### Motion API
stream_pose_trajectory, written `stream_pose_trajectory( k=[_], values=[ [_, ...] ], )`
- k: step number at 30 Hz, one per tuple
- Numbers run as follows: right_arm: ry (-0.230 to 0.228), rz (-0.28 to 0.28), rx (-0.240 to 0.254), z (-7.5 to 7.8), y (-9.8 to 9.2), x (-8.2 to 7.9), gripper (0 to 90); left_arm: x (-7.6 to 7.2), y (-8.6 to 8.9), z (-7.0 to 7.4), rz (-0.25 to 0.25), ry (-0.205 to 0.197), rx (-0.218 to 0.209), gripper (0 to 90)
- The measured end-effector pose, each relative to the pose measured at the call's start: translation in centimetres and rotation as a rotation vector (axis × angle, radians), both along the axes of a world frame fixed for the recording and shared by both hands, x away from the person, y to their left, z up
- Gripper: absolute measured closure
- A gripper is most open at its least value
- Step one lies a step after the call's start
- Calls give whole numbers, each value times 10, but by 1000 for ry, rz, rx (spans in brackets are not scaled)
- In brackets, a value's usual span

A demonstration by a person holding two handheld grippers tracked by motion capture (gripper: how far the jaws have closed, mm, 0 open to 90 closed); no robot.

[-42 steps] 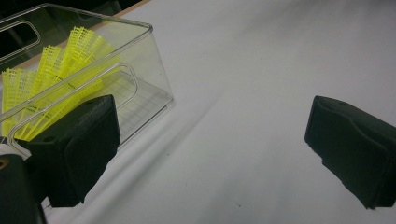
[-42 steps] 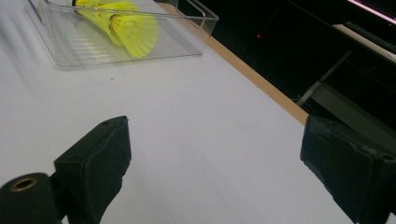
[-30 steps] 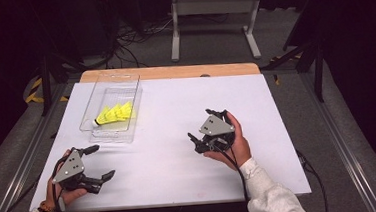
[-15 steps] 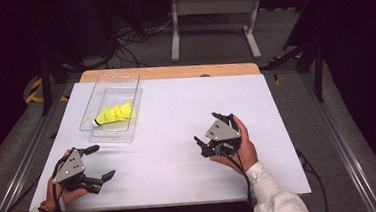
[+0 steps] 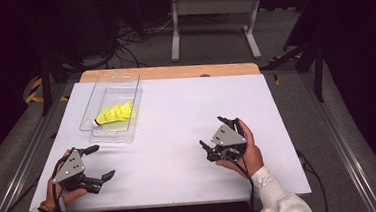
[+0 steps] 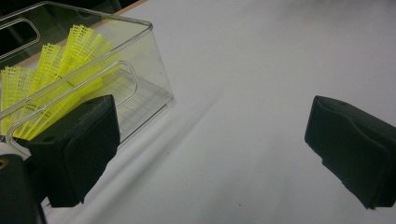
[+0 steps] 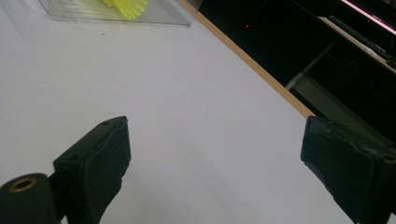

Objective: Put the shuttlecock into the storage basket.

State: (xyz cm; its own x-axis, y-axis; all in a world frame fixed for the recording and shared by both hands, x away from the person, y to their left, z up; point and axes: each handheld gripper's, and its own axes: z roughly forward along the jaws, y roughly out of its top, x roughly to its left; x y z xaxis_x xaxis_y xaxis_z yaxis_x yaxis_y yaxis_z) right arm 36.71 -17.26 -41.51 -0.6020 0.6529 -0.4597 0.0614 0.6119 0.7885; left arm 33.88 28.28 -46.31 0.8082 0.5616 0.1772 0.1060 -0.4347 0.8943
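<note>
While both grippers rest low over the white table [image 5: 177, 127] with nothing held, the yellow shuttlecock [image 5: 114, 113] lies inside the clear plastic bin [image 5: 88, 110], ahead of the left gripper [image 5: 95, 162] and just beyond its jaw tips. That gripper's jaws stand wide apart. In the left gripper view the bin's near wall [image 6: 140, 70] sits directly in front of the left-hand jaw, with the feather skirt [image 6: 60, 70] behind it.

Risk, as judged: a straight forward reach would drive that jaw into the wall and shove the light bin across the table; entry must come from above the rim. Squeezing the skirt may crush or slip off it.

The right gripper [image 5: 217, 134], also wide open, sits well to the right of the bin; a cross-reach could foul the left hand.
</note>
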Motion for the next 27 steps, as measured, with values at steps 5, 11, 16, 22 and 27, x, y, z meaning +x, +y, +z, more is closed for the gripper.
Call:
stream_pose_trajectory(
  k=[5,11,16,22,27],
  values=[
    [0,-7,3,-3,-6,-3,91,0,0,0,-1,0,0,43],
    [2,-8,6,-7,-12,-6,92,0,0,0,-1,-1,1,43],
    [9,-8,10,-11,-17,-8,92,0,0,0,-1,-1,2,43],
    [9,-6,18,-15,-23,-12,91,0,0,0,-1,-2,4,42],
    [17,-17,23,-20,-28,-14,91,0,1,0,-1,-3,3,42]
  ],
)
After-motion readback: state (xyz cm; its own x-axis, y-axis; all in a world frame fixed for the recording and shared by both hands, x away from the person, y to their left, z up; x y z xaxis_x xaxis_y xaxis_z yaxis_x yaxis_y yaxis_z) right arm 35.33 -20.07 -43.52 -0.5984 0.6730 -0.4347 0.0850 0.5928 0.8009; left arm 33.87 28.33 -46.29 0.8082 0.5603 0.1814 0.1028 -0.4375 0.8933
